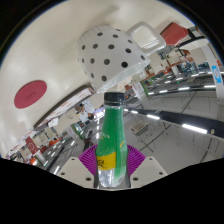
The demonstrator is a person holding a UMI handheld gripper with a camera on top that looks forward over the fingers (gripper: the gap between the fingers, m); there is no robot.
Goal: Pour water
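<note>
Between my fingers the bottle [113,140] is see-through, showing bright green down most of its length, with a yellow band of label low on it and a dark green cap [115,98] on top; my finger pads [92,158] are magenta, ribbed with fine lines; the gripper [112,172] body around them is black; beyond the bottle a large white globe [112,56] is dotted all over with black spots; off to one side on the pale ceiling [60,60] sits a red oval disc [30,93]
</note>
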